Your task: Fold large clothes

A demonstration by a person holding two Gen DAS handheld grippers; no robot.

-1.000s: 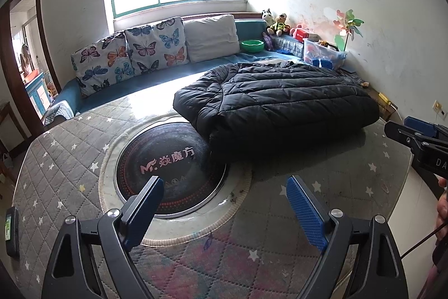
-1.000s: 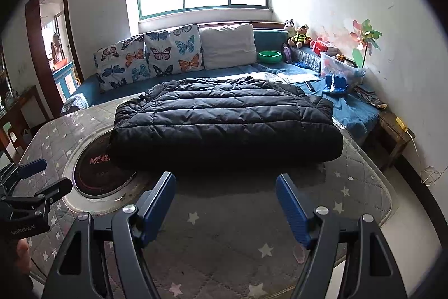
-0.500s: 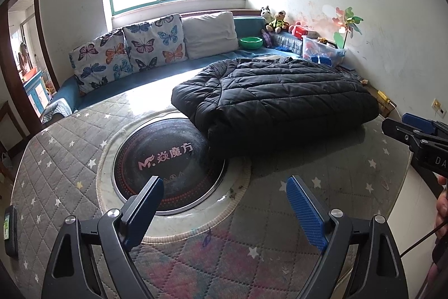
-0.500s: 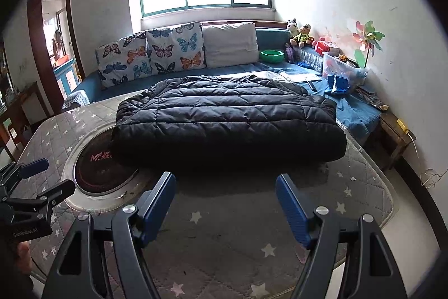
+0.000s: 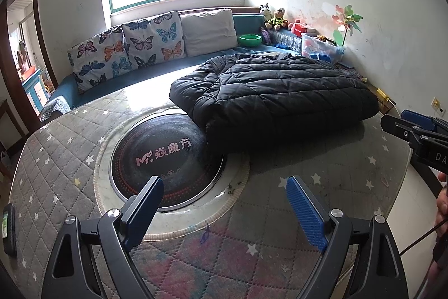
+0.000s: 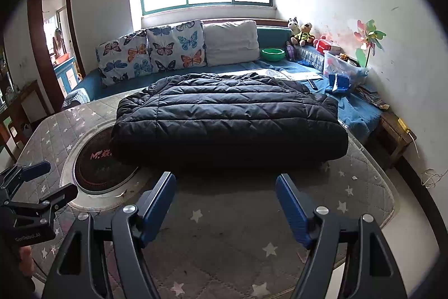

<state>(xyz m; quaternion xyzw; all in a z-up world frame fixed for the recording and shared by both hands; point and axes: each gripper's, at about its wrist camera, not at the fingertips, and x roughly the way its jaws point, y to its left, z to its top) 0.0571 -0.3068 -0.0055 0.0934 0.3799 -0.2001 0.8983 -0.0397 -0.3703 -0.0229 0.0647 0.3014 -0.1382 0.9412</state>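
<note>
A black quilted puffer jacket lies folded into a thick rectangle on the far right part of the padded table. It also shows in the right wrist view, straight ahead. My left gripper is open and empty, above the near table edge by the round black hotplate. My right gripper is open and empty, a little short of the jacket's near edge. Each gripper shows at the side of the other's view.
The jacket's left end overlaps the hotplate. A blue sofa with butterfly cushions, a green bowl, toys and a clear box stands behind the table. A dark phone-like item lies at the table's left edge.
Both views have shifted slightly, with the jacket a little farther off and higher in view. The jacket has not moved and both grippers stay open.
</note>
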